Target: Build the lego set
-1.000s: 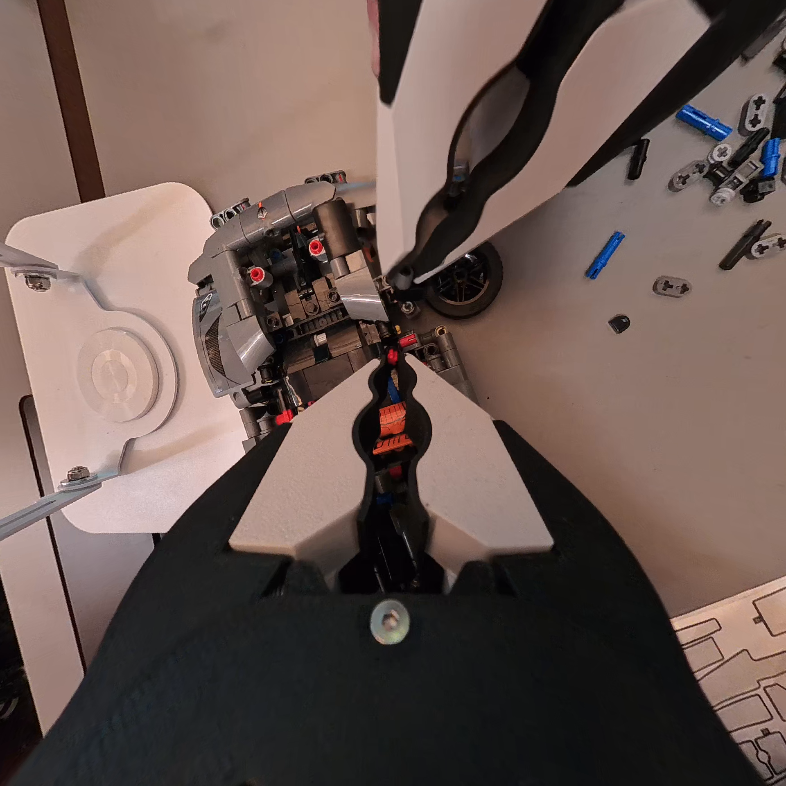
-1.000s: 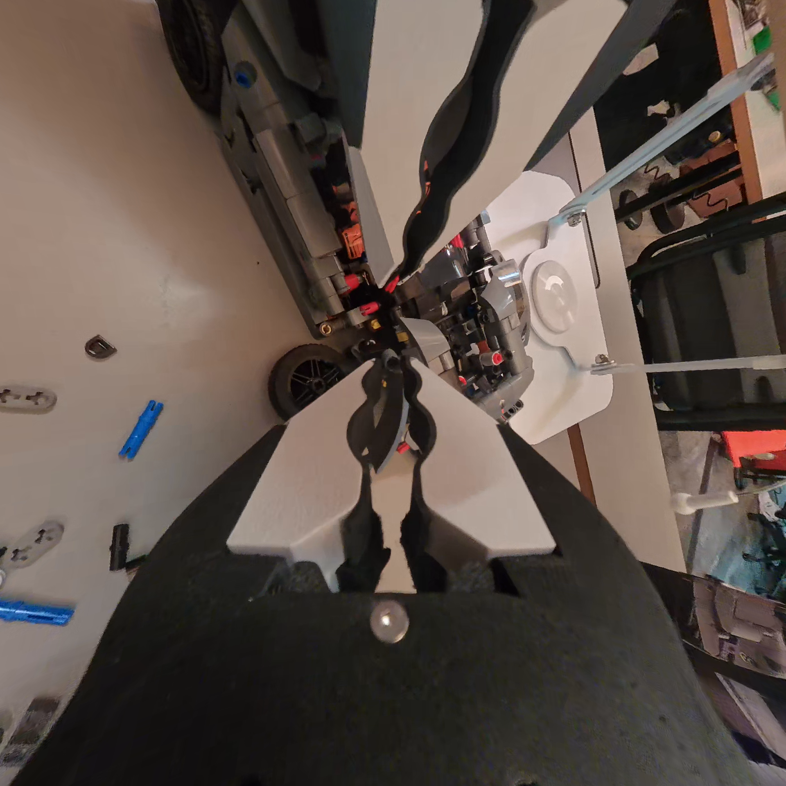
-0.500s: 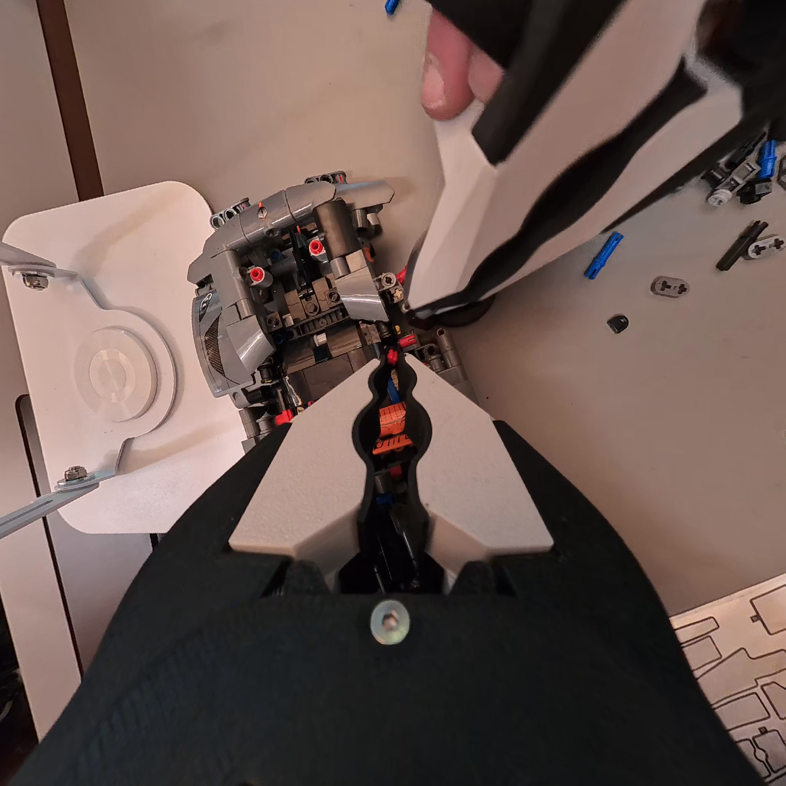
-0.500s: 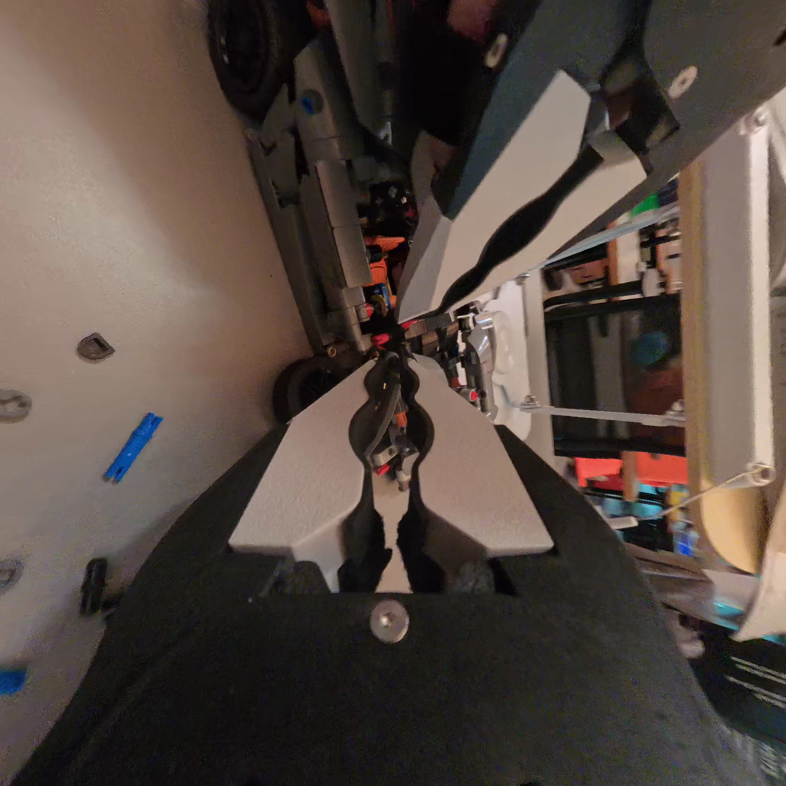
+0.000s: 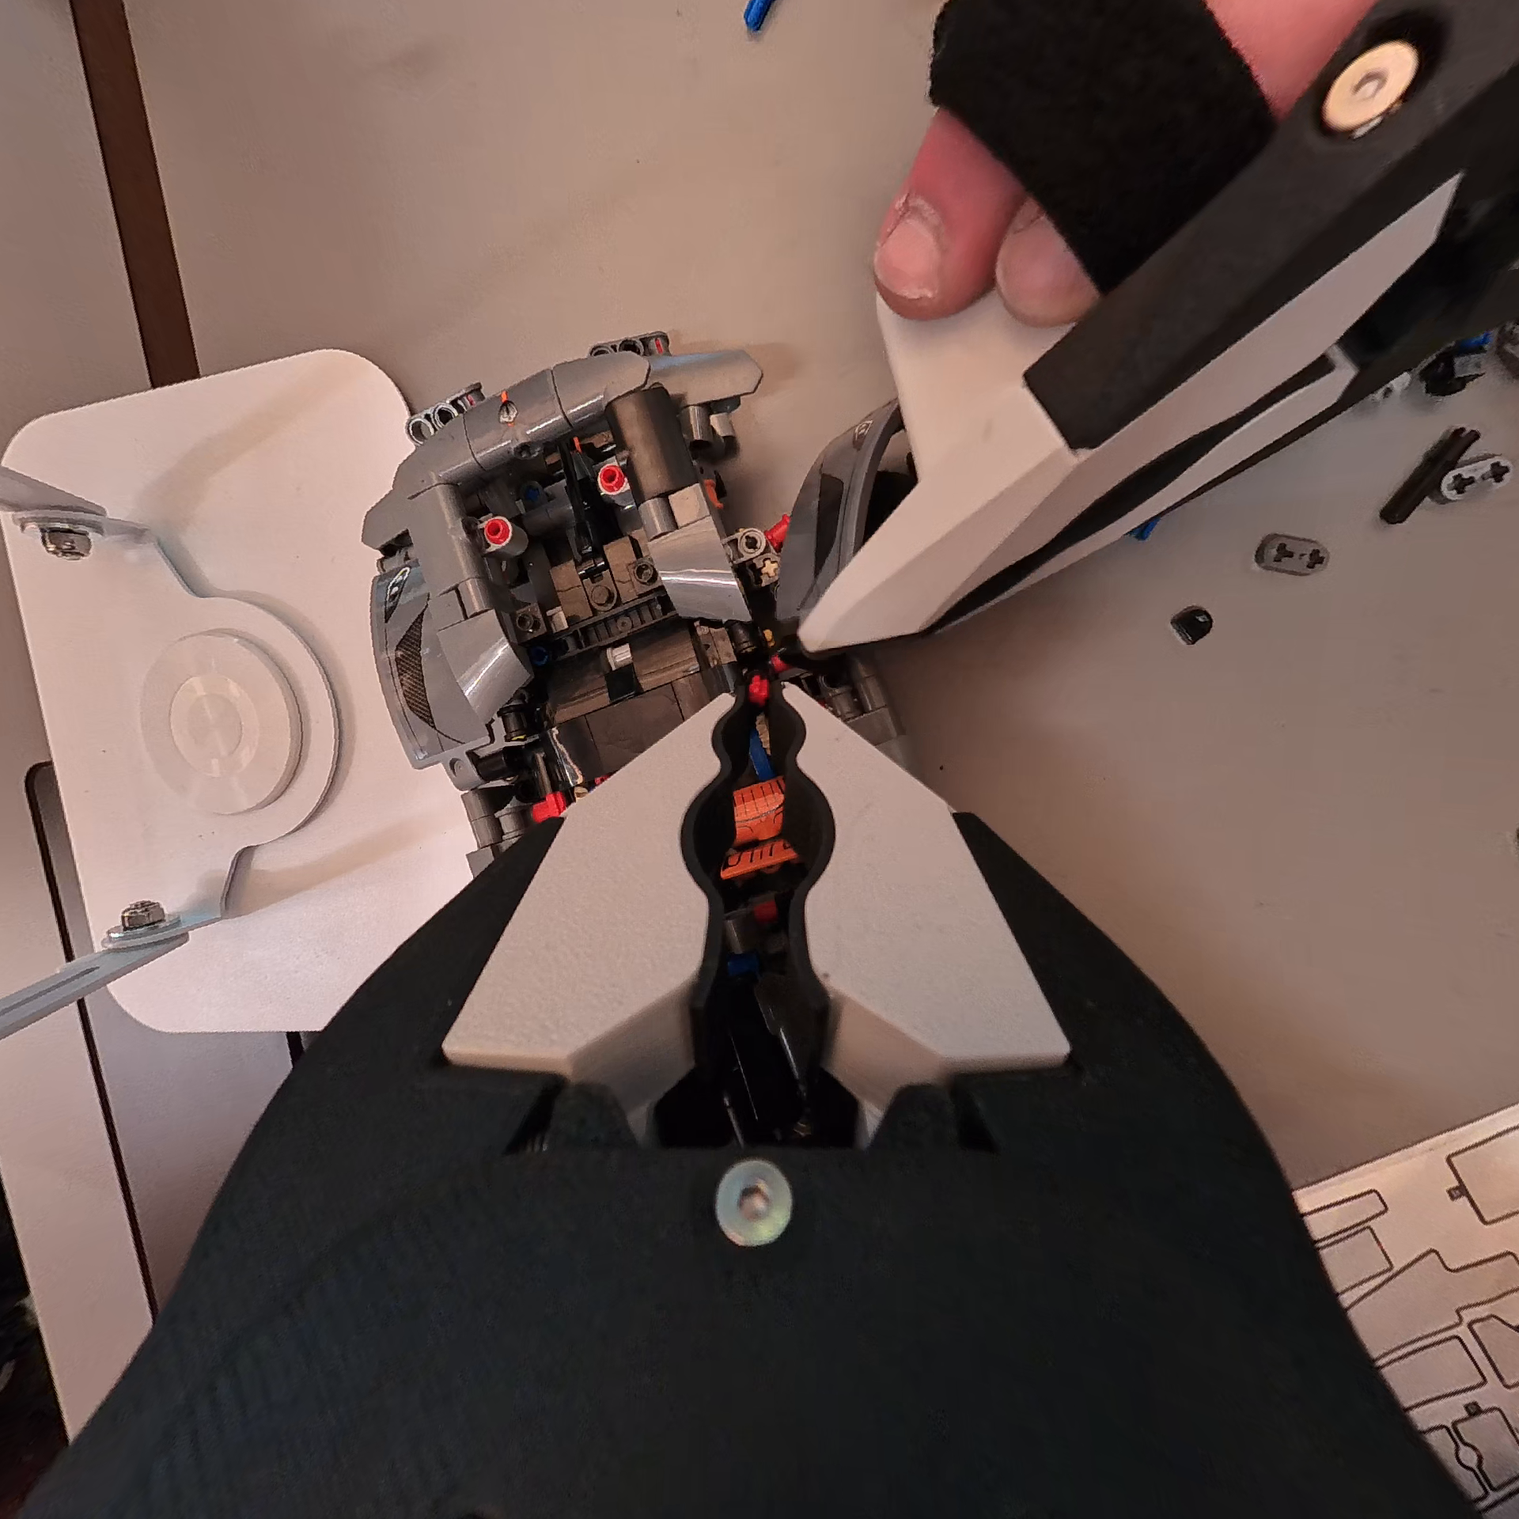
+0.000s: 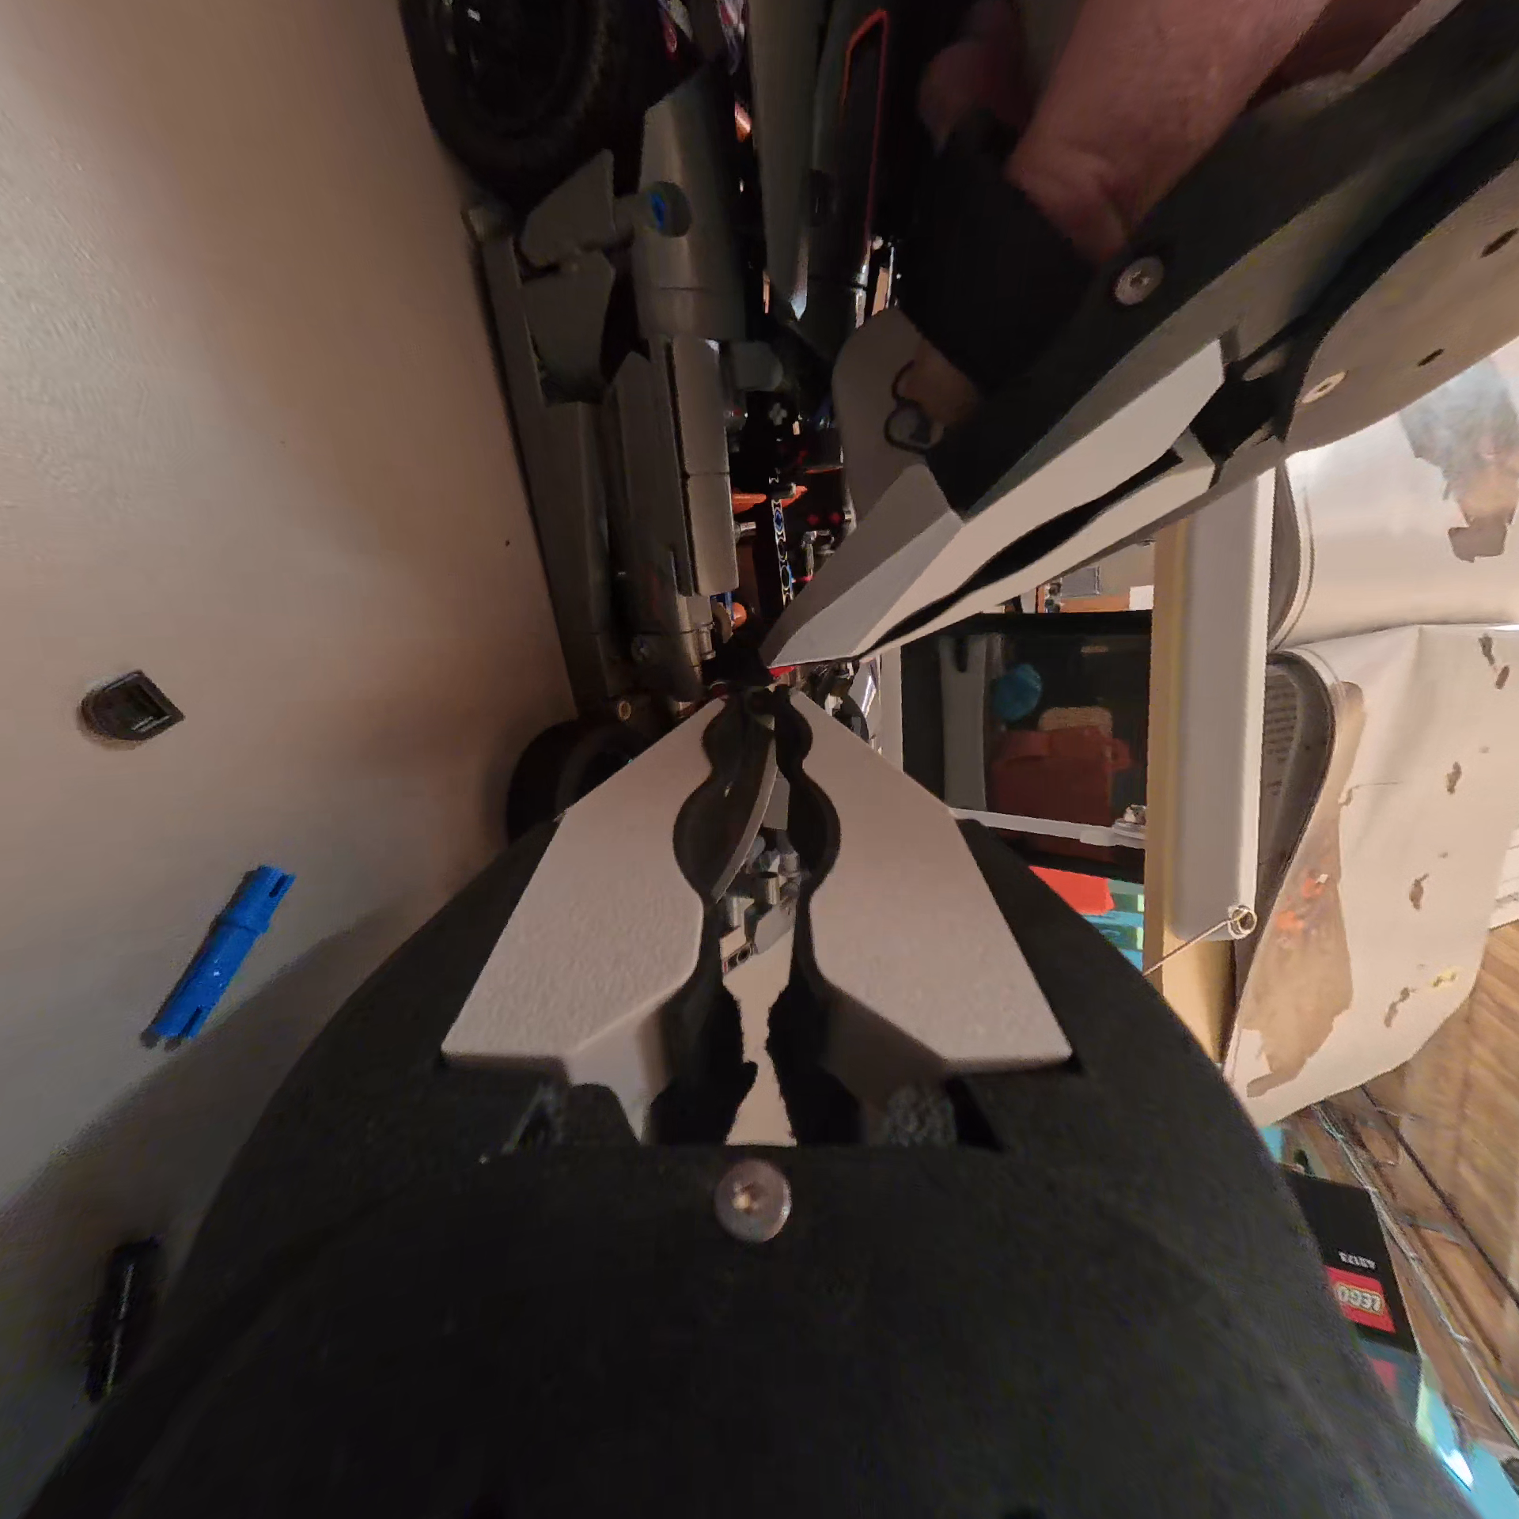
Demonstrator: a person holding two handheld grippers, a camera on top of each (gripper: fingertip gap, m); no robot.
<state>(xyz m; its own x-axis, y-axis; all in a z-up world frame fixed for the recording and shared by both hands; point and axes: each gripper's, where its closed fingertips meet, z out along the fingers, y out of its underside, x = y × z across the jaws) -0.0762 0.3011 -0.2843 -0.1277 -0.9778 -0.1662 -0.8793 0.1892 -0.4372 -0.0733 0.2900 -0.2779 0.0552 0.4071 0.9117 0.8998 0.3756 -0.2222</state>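
Your grey car model (image 5: 567, 575) sits at 11 o'clock of the left gripper (image 5: 758, 707), which is clamped narrow on its chassis. Your right gripper (image 6: 752, 699) grips a curved grey panel (image 6: 744, 822), tip at the body: press it home squarely.

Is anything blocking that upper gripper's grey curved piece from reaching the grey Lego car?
Nothing visible does. The right gripper holds the grey curved panel right against the grey Lego car, beside the left gripper.
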